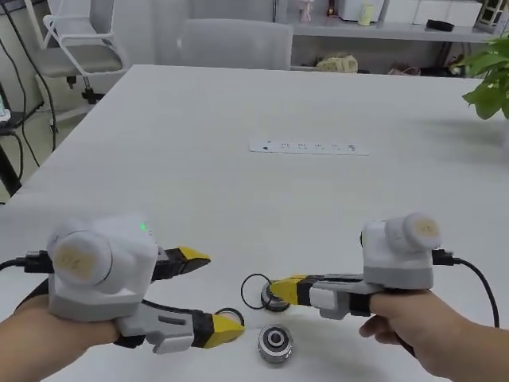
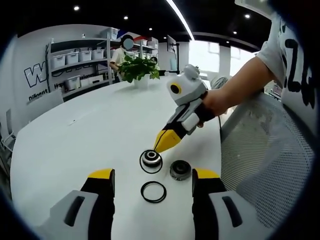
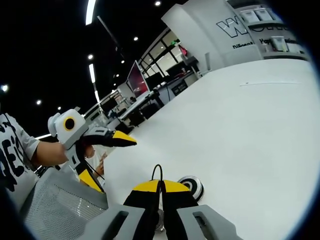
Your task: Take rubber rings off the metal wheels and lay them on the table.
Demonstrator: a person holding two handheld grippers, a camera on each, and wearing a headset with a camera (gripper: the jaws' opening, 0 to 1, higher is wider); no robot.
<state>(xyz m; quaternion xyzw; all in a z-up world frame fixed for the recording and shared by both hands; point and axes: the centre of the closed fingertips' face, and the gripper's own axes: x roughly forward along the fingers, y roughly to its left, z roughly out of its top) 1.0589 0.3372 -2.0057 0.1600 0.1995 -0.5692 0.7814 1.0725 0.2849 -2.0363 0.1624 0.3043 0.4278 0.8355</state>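
Lying low in the middle of the head view, between the two grippers, are two wheels and two black rings. The right gripper [image 1: 280, 291] has its yellow jaws pressed together on the rubber ring [image 1: 253, 290]. This ring sits loosely around the upper wheel [image 1: 275, 301] and bulges out to the left of it. Just below, the bare wheel [image 1: 274, 344] rests flat on the surface [image 1: 238, 175]. The loose ring [image 1: 229, 316] lies to the left of the bare wheel, and the lower jaw of the left gripper [image 1: 210, 293] covers a part of it. The left gripper is spread wide and holds nothing.

The surface is white and matt, with a socket strip [image 1: 308, 147] in its middle. At the upper left of the frame stands an office chair [image 1: 75, 40], at the upper middle a grey chair back [image 1: 235, 44], and at the right edge the leaves of a plant [image 1: 489, 79].

The left gripper view shows the loose ring [image 2: 153, 192] whole, as a full circle just ahead of its own jaw tips. It also shows the rubber ring [image 2: 150, 169] as a full circle around its wheel, with the right gripper's tip at the ring's upper right. Shelves with boxes [image 2: 75, 67] stand at the upper left of that view, and a mesh chair [image 2: 260, 150] is at the right. In the right gripper view the pinched ring is a thin black loop [image 3: 157, 172] that rises from between the closed jaws. A metal wheel [image 3: 192, 186] lies just to the right of them; I cannot tell which of the two it is.
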